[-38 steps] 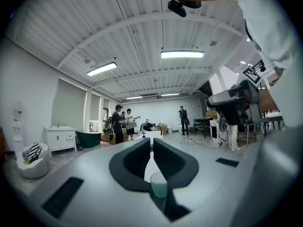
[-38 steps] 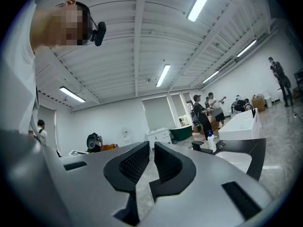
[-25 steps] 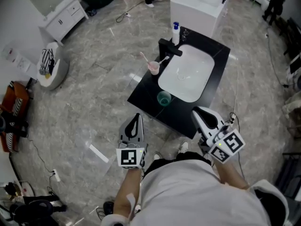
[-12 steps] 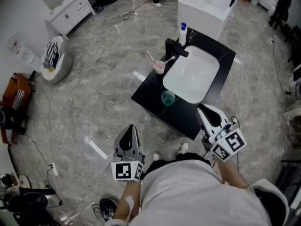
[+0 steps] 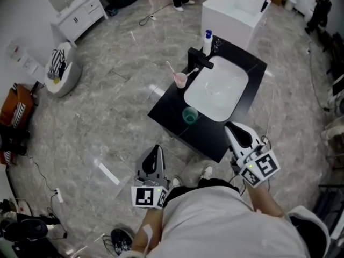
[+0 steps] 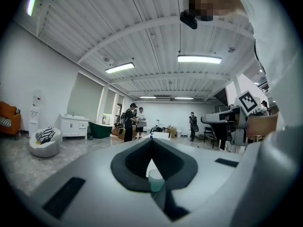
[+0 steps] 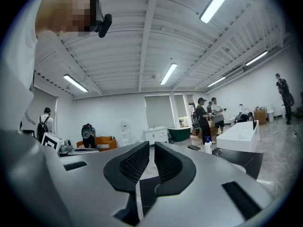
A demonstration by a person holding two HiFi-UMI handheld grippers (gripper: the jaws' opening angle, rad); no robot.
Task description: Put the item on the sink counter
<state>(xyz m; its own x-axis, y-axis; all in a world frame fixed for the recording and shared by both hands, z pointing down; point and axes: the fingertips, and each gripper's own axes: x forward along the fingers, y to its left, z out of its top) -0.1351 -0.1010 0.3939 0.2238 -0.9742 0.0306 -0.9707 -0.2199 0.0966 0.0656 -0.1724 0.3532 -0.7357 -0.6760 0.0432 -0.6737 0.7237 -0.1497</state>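
Observation:
A translucent green cup (image 5: pixel 189 115) stands upright on the black sink counter (image 5: pixel 171 110), at the near left corner of the white basin (image 5: pixel 216 89). My left gripper (image 5: pixel 156 148) hovers over the floor short of the counter's near edge, shut and empty. In the left gripper view the cup (image 6: pixel 155 180) shows through the opening behind the meeting tips of the left gripper (image 6: pixel 152 140). My right gripper (image 5: pixel 228 128) sits at the counter's near right corner. Its pads stand almost together in the right gripper view (image 7: pixel 152 149), with nothing between them.
A pink cup with a toothbrush (image 5: pixel 180 79), a black faucet (image 5: pixel 199 61) and a blue-capped bottle (image 5: pixel 207 42) line the counter's left and far side. A white tub (image 5: pixel 236 7) stands beyond. A round white seat (image 5: pixel 60 69) and a white strip (image 5: pixel 108 173) are on the floor to the left.
The left gripper has drawn back slightly from the counter's near edge. The right gripper and the green cup have stayed put.

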